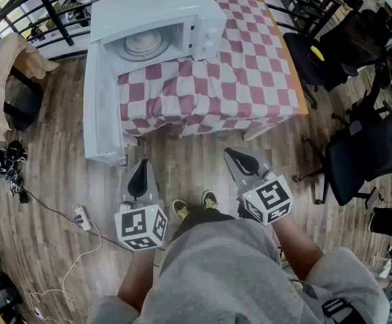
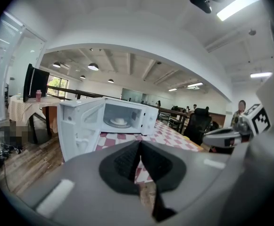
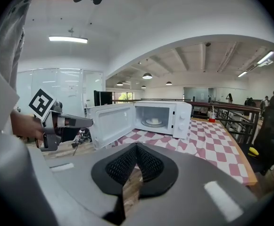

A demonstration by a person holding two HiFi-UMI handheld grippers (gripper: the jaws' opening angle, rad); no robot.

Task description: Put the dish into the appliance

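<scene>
A table under a red-and-white checked cloth fills the upper middle of the head view. At its left end stands the white microwave. Its door is swung wide open toward the lower left, past the table edge. At lower centre, over the wood floor and apart from the table, the left gripper and the right gripper each have their jaws pressed together with nothing between them. The white dish sits inside the microwave, in the upper left of the frame.
</scene>
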